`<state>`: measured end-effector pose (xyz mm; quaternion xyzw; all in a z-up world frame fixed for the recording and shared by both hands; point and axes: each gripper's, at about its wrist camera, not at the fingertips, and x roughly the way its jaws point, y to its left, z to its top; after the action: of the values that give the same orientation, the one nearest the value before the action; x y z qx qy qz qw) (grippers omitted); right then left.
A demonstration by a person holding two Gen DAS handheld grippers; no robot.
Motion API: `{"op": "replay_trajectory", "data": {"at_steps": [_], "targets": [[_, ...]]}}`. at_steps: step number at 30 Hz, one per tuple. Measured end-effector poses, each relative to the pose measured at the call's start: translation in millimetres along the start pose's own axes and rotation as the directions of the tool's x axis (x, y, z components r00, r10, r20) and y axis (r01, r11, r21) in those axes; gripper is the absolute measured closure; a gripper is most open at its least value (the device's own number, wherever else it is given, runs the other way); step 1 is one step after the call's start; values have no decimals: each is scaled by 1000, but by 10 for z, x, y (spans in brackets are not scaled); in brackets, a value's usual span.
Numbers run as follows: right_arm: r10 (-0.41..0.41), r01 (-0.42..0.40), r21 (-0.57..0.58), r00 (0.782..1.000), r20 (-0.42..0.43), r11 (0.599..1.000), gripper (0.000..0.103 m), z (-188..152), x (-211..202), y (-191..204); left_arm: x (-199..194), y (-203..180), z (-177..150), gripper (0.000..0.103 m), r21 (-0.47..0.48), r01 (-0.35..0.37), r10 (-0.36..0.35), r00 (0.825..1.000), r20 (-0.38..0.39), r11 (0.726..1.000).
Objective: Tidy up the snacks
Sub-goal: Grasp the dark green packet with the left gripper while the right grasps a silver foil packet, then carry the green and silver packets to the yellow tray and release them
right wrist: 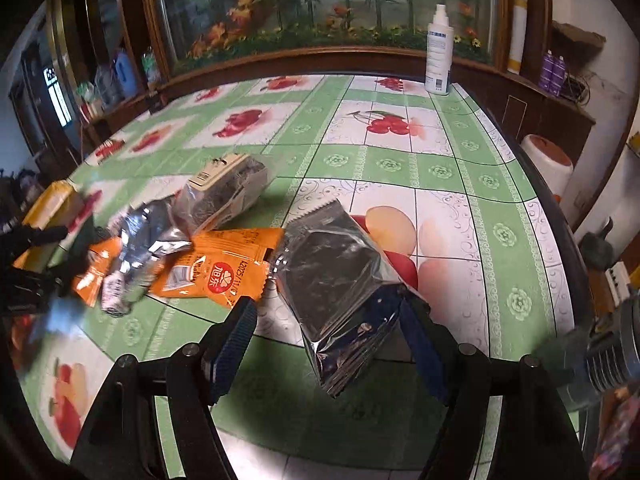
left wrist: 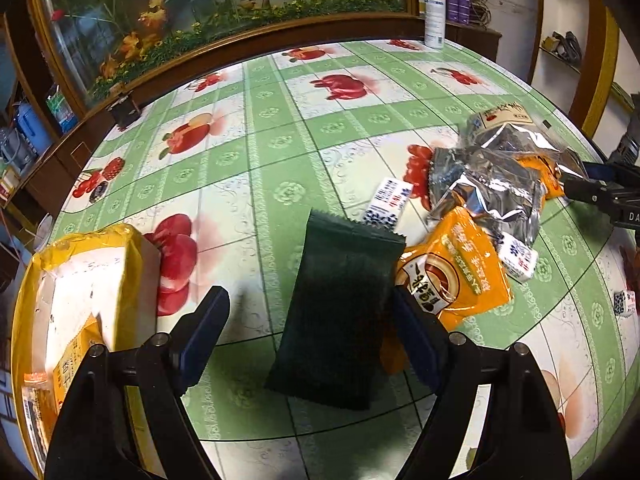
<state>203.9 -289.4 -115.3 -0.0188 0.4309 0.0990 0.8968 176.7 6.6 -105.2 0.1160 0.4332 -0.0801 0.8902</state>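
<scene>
My left gripper [left wrist: 310, 308] is open; a dark green snack packet [left wrist: 340, 312] lies between its fingers, against the right finger [left wrist: 416, 340]. My right gripper [right wrist: 328, 320] is open around a silver foil packet [right wrist: 340, 288] that leans on its right finger [right wrist: 424, 344]. A pile of snacks lies between them: orange packets [left wrist: 456, 272] [right wrist: 224, 268], silver packets [left wrist: 488, 184] [right wrist: 148, 236], a clear bag with a beige label [right wrist: 224, 192] and small white-blue packets [left wrist: 386, 202]. The right gripper's tip shows at the right edge of the left wrist view [left wrist: 600, 192].
A yellow-taped cardboard box [left wrist: 92, 300] with packets inside stands at the left on the green fruit-print tablecloth [left wrist: 280, 152]. A white spray bottle [right wrist: 438, 52] stands at the far edge. A wooden-framed glass panel [left wrist: 224, 8] runs behind the table.
</scene>
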Motion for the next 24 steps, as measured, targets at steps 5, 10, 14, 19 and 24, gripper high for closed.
{"op": "replay_trajectory", "data": {"at_steps": [5,10,14,19,24], "targets": [[-23,23,2,1000,14,1000,25,50,-79,-6,-16,35,70,21,11,2,-2,1000,-7,1000],[-13,11,-35,998,-57,999,19,218,154,84,149,98,56,20,-26,36,-37,997,-64,999],[-27,25,-33,998,-56,999,28,212,212,57,168,241,-14,22,-115,123,-133,988,-81,986],[-11,10,-7,999,-38,1000,44,64,54,22,28,171,-90,61,-124,148,-157,985,-67,981],[52,-52,69,999,-5,996,47,-150,-166,-27,-101,145,-229,61,-172,164,-175,983,-49,971]]}}
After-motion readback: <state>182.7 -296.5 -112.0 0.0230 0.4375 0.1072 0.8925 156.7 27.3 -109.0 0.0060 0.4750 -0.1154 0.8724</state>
